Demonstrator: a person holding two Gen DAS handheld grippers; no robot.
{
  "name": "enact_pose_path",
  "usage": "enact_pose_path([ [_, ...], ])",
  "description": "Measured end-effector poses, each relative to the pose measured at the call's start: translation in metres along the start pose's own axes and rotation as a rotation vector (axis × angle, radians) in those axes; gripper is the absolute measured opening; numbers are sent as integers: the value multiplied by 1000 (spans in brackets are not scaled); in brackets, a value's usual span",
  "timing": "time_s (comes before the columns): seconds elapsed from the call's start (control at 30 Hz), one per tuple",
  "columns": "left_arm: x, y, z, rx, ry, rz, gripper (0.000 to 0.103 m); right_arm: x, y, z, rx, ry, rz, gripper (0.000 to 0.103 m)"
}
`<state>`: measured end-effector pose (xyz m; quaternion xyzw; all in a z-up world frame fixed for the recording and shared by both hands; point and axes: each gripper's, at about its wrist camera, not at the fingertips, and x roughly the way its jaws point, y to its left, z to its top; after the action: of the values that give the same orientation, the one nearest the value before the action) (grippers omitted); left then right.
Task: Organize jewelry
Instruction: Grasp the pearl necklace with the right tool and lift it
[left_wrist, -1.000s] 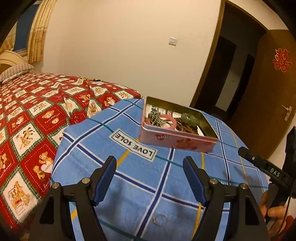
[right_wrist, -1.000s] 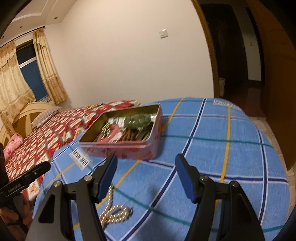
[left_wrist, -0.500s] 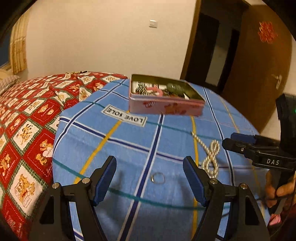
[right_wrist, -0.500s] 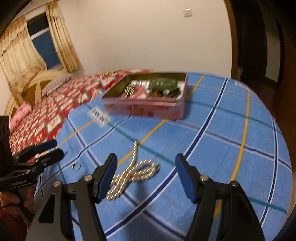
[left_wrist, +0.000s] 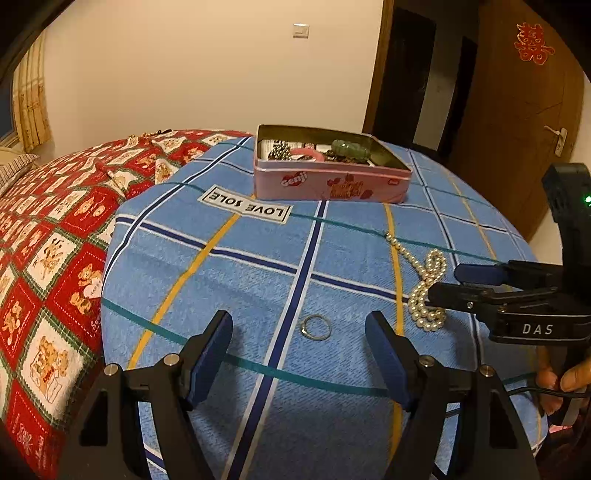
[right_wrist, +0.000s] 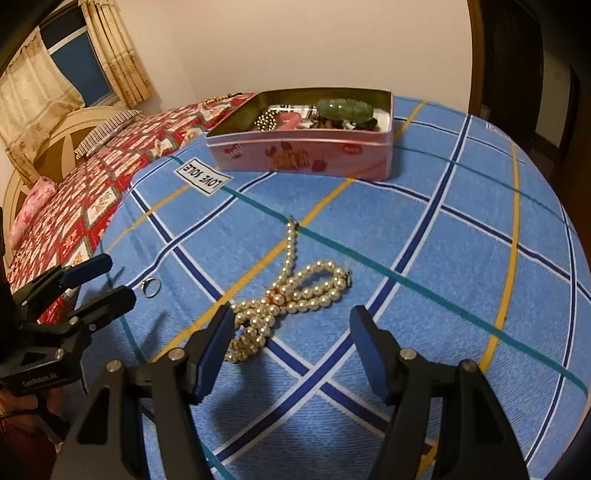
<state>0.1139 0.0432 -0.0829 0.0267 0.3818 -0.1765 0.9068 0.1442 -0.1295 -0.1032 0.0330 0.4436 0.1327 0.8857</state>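
A pearl necklace (right_wrist: 291, 291) lies coiled on the blue plaid tablecloth (right_wrist: 461, 229); it also shows in the left wrist view (left_wrist: 426, 288). A thin metal ring (left_wrist: 316, 326) lies on the cloth, seen too in the right wrist view (right_wrist: 150, 287). A pink tin (left_wrist: 328, 181) (right_wrist: 299, 157) at the far side holds a green bracelet (right_wrist: 345, 109), a pink bangle and beads. My left gripper (left_wrist: 299, 328) is open, just short of the ring. My right gripper (right_wrist: 291, 325) is open, just short of the pearls.
A bed with a red patterned quilt (left_wrist: 48, 229) lies left of the table. A white "LOVE SOLE" label (left_wrist: 245, 205) is sewn on the cloth. A brown door (left_wrist: 532, 110) stands at the right. The table edge curves near the left gripper.
Both grippers have pulled back and tilted down, so the ring and the pearls came into view close before the fingers. Both stay open.
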Motion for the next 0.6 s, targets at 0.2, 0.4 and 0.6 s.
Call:
enact_pose_path([
  [0.2,6,-1,-1,-2,24,41,74,5,5,3,-12,6,-18,69],
  [0.4,9,-3,-1,-6,31,57,74,6,7,4,-16,1,-25,69],
  [0.6,13,-4,-3,-6,39,66,74,9,9,7,-23,4,-28,69],
])
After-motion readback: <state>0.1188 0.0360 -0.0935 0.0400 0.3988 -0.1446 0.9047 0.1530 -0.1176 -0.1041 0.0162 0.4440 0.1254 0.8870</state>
